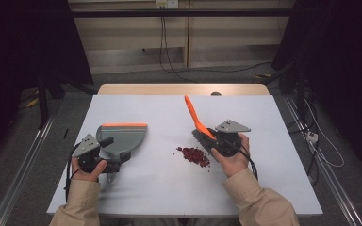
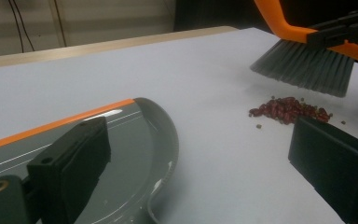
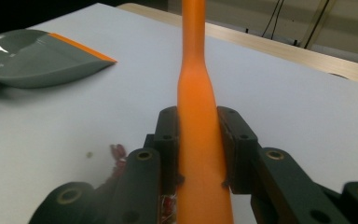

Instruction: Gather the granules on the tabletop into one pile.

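1. Holding the brush (image 1: 199, 123): right gripper (image 1: 217, 136), fingers (image 3: 235, 144) clamped on both sides of its orange handle (image 3: 195, 93), seen in the right gripper view
2. Right hand (image 1: 233, 157) sits right of centre on the white surface (image 1: 169, 183), wrapped under the gripper body; beige sleeve comes in from the bottom edge
3. Handle tilts up and away toward the far side; grey bristles (image 2: 307, 67) point down, just above the surface in the left gripper view
4. Red beans (image 1: 194, 155) lie in a small loose pile on the surface, just left of the right hand, right below and beside the bristles; cannot tell whether bristles touch them
5. A few stray beans sit apart from the main pile (image 2: 286, 109)
6. Left gripper (image 1: 101, 153): left hand (image 1: 87, 169) grips it low at the left side of the surface, forearm in from the bottom left
7. Left fingers (image 2: 72, 161) spread wide apart in the left gripper view, one over the dustpan, the other out over bare surface
8. Grey dustpan (image 1: 122, 136) with orange front lip (image 2: 60, 122) lies flat just ahead of the left gripper, lip facing the far side
9. High view: dustpan's rear end meets the left gripper; cannot tell whether anything is actually gripped there
10. Dustpan and bean pile are well apart, bare surface between
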Demonstrator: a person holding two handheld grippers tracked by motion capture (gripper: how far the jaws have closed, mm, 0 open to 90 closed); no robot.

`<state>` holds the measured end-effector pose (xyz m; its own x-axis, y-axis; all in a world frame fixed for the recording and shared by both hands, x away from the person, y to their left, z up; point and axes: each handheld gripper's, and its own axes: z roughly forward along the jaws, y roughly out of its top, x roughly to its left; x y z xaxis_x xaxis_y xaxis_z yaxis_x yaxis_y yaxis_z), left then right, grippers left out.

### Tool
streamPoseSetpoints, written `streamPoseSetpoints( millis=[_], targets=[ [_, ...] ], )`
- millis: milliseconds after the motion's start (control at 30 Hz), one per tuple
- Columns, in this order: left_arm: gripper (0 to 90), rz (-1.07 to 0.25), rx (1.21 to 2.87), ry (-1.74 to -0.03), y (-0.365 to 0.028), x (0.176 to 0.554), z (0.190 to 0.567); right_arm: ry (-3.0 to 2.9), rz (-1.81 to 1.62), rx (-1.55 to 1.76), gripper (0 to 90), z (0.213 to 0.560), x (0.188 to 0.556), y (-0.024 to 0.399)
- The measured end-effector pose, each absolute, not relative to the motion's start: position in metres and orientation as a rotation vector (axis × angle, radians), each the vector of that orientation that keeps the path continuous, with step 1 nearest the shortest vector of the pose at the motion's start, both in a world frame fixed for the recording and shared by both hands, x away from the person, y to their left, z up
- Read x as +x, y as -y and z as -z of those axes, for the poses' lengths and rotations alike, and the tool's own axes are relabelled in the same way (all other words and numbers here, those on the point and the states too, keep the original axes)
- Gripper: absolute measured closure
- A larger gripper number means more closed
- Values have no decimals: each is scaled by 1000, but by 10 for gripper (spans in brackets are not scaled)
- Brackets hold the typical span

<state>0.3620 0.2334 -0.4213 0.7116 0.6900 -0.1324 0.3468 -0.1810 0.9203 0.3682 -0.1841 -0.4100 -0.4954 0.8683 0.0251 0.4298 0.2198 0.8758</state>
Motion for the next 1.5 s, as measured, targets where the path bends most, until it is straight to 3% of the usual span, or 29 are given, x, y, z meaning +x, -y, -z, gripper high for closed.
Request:
streamPoseSetpoints(
  millis=[233, 1000, 1500],
  targets=[
    [54, -379, 1783, -824, -235, 362, 421, -2043, -1136, 1170, 716, 430, 381, 187],
    [54, -382, 1791, -820, -234, 362, 421, -2103, -1234, 1067, 715, 423, 363, 168],
    [54, -379, 1784, -836, -236, 363, 422, -2201, -1295, 891, 716, 421, 406, 182]
  ],
)
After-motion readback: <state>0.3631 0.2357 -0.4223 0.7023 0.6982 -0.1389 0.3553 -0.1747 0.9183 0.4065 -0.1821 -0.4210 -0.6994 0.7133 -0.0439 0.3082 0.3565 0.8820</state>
